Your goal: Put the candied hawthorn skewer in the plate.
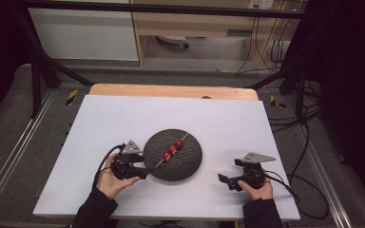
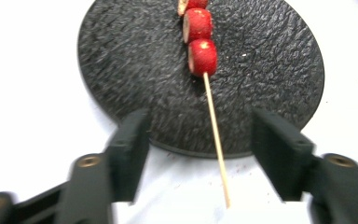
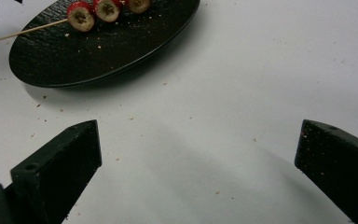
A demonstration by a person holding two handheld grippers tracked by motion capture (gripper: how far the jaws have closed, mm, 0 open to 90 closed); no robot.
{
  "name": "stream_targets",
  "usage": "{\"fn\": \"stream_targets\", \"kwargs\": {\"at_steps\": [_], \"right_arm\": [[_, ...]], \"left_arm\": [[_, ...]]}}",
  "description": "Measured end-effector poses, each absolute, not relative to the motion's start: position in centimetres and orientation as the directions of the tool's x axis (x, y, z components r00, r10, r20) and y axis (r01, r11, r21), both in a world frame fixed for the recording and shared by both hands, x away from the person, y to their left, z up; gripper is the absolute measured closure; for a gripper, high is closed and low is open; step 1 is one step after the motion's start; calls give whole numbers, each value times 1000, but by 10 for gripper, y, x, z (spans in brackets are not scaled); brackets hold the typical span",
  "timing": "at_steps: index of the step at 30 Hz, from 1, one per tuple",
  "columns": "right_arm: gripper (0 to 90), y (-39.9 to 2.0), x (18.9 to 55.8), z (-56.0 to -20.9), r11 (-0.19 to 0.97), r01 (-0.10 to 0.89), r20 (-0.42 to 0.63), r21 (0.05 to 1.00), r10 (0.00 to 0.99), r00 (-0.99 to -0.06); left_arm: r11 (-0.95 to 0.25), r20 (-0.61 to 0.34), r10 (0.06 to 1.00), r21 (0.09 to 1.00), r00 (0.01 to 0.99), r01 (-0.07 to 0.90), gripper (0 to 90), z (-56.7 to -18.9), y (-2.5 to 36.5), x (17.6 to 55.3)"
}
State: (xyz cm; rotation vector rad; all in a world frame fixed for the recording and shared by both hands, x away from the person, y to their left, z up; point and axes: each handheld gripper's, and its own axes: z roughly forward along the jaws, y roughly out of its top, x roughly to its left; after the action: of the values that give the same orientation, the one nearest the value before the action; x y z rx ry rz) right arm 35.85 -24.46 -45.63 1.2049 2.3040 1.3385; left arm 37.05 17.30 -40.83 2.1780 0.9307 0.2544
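Skewer (image 2: 216, 135) with three red pieces

Left gripper (image 2: 200, 154) jaws apart, wooden skewer (image 2: 216, 140) running btwn them, untouched. Skewer's bare end sticks off black textured plate (image 2: 121, 70) onto white table (image 2: 28, 93). Red fruit pieces (image 2: 201, 56) threaded on stick, lying on plate.

Plate (image 2: 121, 60) — black, matt, pebbled rough face, like cast stone. Skewer (image 2: 216, 140), pale bare wood, thin and smooth. Red pieces (image 2: 203, 57) on it, grainy dull skin, tan cut ends. Table cover (image 1: 123, 118), white, smooth, matt, flecked with crumbs; far edge of table (image 1: 171, 90) in pale wood. Gripper blocks — matt black plastic with brass-coloured pins.
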Motion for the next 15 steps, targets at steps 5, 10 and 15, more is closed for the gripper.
{"fn": "stream_targets", "kwargs": {"at_steps": [5,10,15], "right_arm": [[7,-245,359,-456,252,543,203,801,740,-642],[6,-245,358,-456,257,545,198,798,742,-641],[6,-245,358,-456,270,545,187,794,744,-641]], "left_arm": [[-442,-120,691,710,713,548,230,-409,196,369],[-403,-141,702,729,698,553,162,-413,221,363],[-365,-152,732,736,664,571,138,-425,243,357]]}}
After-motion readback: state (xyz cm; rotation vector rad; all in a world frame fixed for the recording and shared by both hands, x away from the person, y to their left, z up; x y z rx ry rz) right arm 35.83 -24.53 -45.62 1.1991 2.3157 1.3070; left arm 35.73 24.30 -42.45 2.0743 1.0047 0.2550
